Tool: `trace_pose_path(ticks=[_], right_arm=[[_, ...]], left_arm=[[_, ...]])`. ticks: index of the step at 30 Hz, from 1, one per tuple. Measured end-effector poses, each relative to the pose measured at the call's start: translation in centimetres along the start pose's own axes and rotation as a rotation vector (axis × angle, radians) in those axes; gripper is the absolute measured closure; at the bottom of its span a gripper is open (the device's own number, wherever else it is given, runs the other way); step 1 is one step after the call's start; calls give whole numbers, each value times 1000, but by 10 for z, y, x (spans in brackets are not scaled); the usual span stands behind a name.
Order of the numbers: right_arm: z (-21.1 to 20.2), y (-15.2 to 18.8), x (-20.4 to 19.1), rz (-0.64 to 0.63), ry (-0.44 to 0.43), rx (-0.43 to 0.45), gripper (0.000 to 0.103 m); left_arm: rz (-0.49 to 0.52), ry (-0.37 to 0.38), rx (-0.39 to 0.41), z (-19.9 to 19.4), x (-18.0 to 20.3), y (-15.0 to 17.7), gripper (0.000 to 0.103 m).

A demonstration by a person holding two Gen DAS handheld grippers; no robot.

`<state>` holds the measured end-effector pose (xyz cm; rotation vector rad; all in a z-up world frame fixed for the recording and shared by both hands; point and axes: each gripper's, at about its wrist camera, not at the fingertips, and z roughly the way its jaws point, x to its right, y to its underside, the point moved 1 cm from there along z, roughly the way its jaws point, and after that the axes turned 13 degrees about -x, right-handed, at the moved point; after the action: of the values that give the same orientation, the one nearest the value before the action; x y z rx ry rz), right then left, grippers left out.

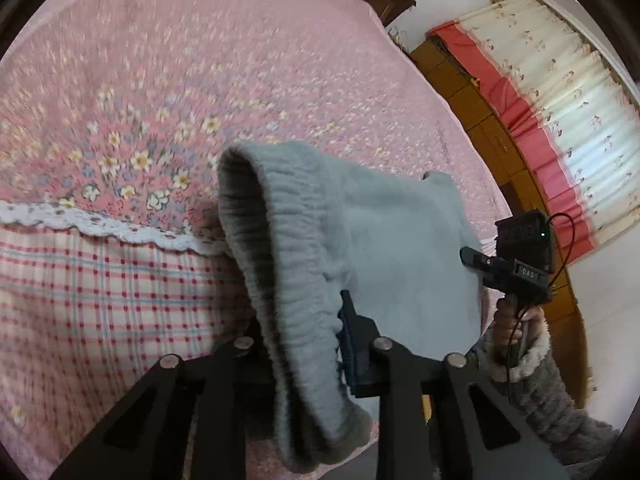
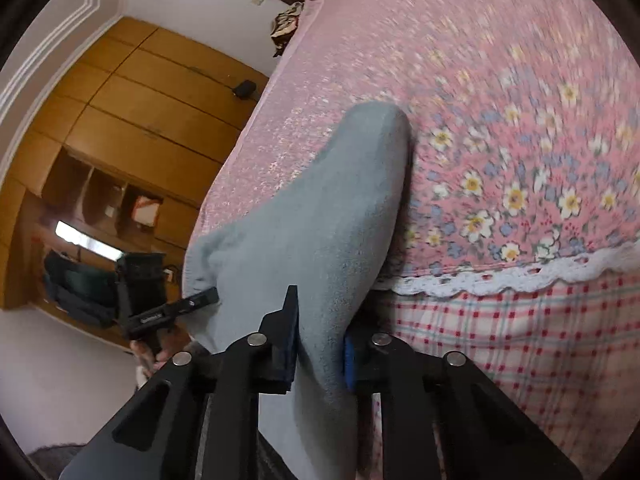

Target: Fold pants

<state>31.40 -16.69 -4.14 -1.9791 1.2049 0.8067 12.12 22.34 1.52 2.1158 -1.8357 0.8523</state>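
Note:
Grey fleece pants [image 1: 360,240] hang in the air over the near edge of the bed, held by both grippers. My left gripper [image 1: 312,344] is shut on the ribbed elastic waistband [image 1: 288,280]. My right gripper [image 2: 320,344] is shut on the other side of the pants [image 2: 312,208]; the fabric runs up between its blue-padded fingers [image 2: 289,340]. The right gripper also shows in the left wrist view [image 1: 516,268], at the far edge of the cloth. The left gripper shows in the right wrist view [image 2: 160,308]. The legs are hidden below.
The bed carries a pink floral quilt [image 1: 180,92] with a white lace edge [image 1: 100,224] and a red-checked sheet [image 1: 100,300] on its side. A wooden wardrobe [image 2: 132,120] and a red and white curtain [image 1: 560,112] stand beyond the bed.

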Motion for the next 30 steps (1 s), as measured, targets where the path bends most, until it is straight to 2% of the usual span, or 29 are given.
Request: trace_pose_path(ticks=[5, 8, 11, 15, 17, 20, 23, 27, 28, 30], right_arm=[[-25, -7, -30, -68, 32, 40, 87], [-57, -29, -49, -125, 54, 79, 87], [-80, -53, -60, -158, 87, 91, 87], [-109, -95, -53, -167, 133, 94, 87], [-116, -114, -42, -154, 146, 94, 87], [-120, -145, -9, -109, 163, 81, 87], [-118, -173, 40, -42, 150, 57, 87], [-94, -199, 119, 20, 145, -39, 84], [-84, -200, 139, 34, 96, -71, 84], [-82, -196, 159, 21, -36, -45, 84]], left_arm=[[-4, 43, 81, -27, 9, 3, 84], [34, 39, 125, -45, 27, 3, 85], [84, 44, 154, -59, 51, -17, 85], [107, 67, 164, -61, 71, -64, 85], [104, 86, 159, -52, 75, -91, 85], [117, 61, 140, -24, 82, -136, 84], [109, 64, 119, 15, 81, -182, 84], [51, 84, 52, 76, 61, -225, 84], [34, 82, 28, 92, 54, -231, 84], [15, 78, -4, 119, 38, -236, 83]])
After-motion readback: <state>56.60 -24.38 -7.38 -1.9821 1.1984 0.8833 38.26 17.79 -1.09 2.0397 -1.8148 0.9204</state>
